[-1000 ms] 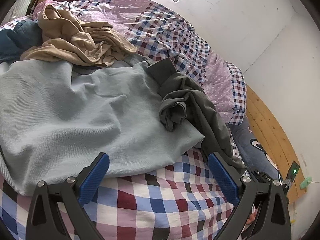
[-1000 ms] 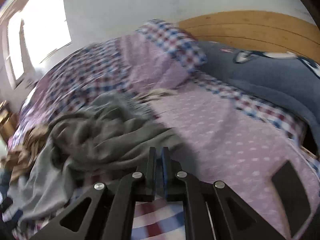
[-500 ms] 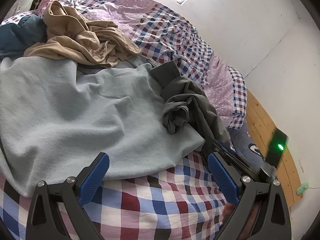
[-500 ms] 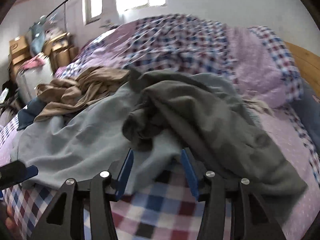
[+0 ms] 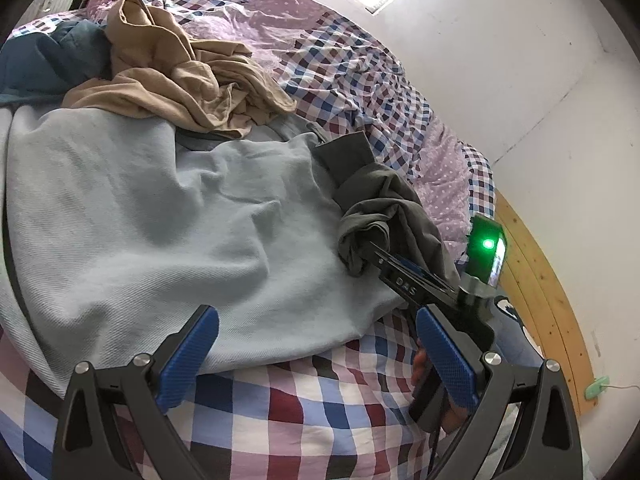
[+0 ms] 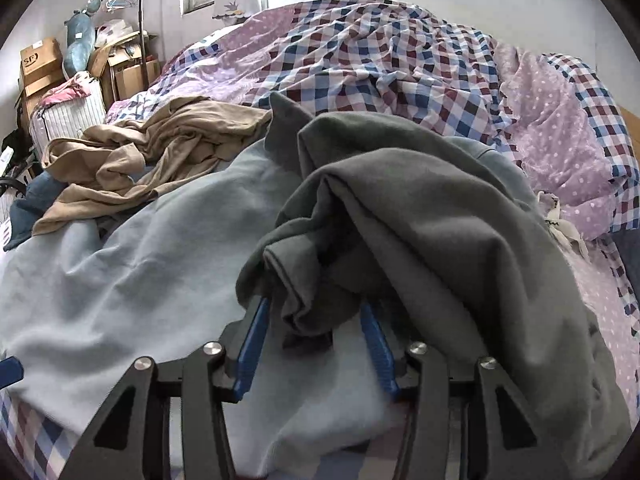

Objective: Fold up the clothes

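1. Bed (image 5: 304, 412): checked and dotted cover, serving as the work surface. No folded garment shows in either view; in my judgement the task stands at its start.
2. Light blue garment (image 5: 168, 216): spread loosely over the near half of the bed, creased, hem toward the left tool. Unfolded.
3. Dark grey garment (image 6: 424, 216): crumpled heap lying on the right edge of the light blue garment, at about 3 o'clock in the left wrist view and at centre in the right wrist view. Unfolded.
4. Tan garment (image 5: 176, 72): bunched at 11 o'clock in the left wrist view, beyond the blue one. Unfolded.
5. Dark teal garment (image 5: 52, 60): partly seen at 10 o'clock, beside the tan heap. Unfolded.
6. Left tool (image 5: 316, 360): jaws wide apart, nothing between them, hovering over the bare checked cover just short of the blue hem.
7. Right tool (image 6: 316, 340): jaws partly apart and just now narrowing, a hanging fold of the dark grey garment between them; the pads do not appear to press it yet.
8. Remaining, as judged: grip the grey garment, lay it flat, fold it; then the other three.
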The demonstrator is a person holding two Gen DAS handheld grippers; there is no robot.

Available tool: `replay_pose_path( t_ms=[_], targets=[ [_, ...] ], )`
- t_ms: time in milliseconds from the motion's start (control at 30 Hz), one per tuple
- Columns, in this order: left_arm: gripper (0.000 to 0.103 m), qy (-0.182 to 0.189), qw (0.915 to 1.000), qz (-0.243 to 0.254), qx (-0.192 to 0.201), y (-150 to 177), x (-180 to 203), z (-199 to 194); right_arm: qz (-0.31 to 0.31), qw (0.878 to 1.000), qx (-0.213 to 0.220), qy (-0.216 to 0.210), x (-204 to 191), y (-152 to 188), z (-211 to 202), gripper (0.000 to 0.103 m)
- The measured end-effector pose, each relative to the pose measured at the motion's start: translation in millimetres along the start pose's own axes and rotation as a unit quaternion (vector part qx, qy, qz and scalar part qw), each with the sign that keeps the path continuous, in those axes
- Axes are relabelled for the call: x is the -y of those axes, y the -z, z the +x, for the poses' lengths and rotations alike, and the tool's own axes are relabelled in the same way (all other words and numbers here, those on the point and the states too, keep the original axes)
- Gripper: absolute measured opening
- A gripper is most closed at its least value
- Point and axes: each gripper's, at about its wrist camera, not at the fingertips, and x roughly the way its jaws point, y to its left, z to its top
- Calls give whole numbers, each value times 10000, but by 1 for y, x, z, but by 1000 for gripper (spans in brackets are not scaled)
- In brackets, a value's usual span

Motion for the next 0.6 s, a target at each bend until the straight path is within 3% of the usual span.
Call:
replay_pose_path(
  t_ms=[33,67,100,300,600],
  targets=[
    [101,21,10000,-10,-7,0,0,0,-19,10000,-7,24,-1,-2,2,28],
    [101,53,10000,-33,-10,-1,0,0,-7,10000,-7,37,-1,-3,3,7],
    [101,85,9999,-59,-12,-1,-1,0,6,10000,-7,50,-2,-4,3,3],
    [101,522,9981,-316,33,-6,-2,-5,-47,9989,466,-103,-12,-3,-43,2],
    [101,1249,9910,-485,31,-9,5,-9,161,9904,1281,-503,-20,19,-170,1]
  ],
)
